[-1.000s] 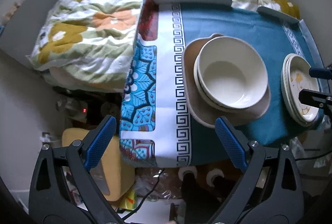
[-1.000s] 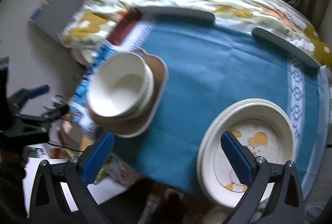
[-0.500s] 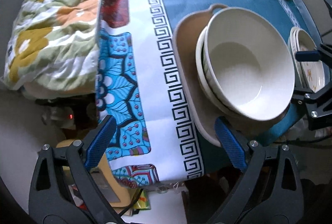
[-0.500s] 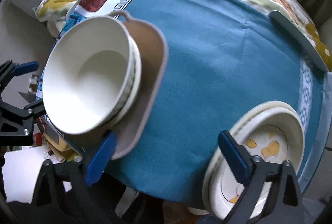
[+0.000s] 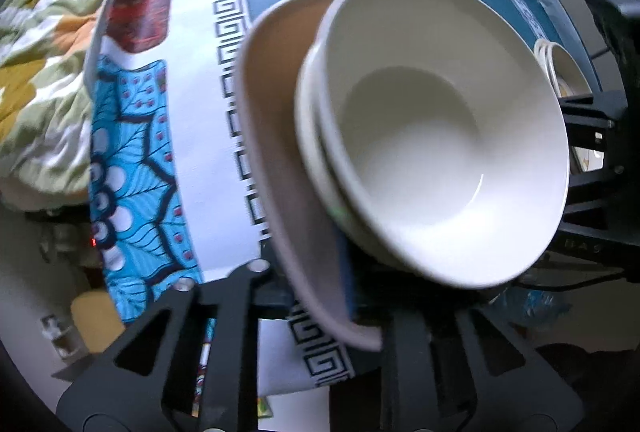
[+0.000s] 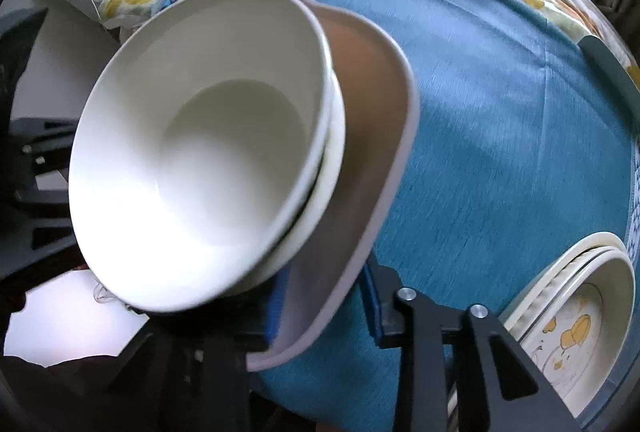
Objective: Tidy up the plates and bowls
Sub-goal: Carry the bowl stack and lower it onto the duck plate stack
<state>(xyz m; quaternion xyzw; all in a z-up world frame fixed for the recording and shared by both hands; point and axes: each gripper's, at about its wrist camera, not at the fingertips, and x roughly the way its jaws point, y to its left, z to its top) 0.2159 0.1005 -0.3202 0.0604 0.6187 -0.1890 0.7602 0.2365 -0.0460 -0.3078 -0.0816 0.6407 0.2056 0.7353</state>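
Closest in, both grippers have hold of the near rim of the brown tray point(image 5: 280, 136), one at each end of that edge. The left gripper point(image 5: 320, 296) is clenched on the rim, its blue pad point(image 5: 347, 272) pressed against the inner face and the tray wall pinched flat. The right gripper point(image 6: 324, 308) is closing on the same rim from the other side, with the tray wall between its blue pads point(image 6: 277, 306); the inner pad sits on the tray, though I cannot tell if the outer one is hard against it yet. Two holds on one edge make sense to me: the tray carries weight and would tip from a single pinch.

On the tray stand the white bowls point(image 5: 436, 136), nested one inside another, the top one leaning a little out of its mate toward the near rim. They ride there so the whole stack can go in one lift, but that lean looks like the thing to mind when the tray comes up.

Under it all lies the teal tablecloth point(image 6: 500, 104) with its white patterned border. Farther along the cloth, well apart from the tray, a small stack of plates point(image 6: 576, 296) with yellow markings sits near the table edge. Beyond the table, a flowered quilt point(image 5: 44, 44) is bunched up.
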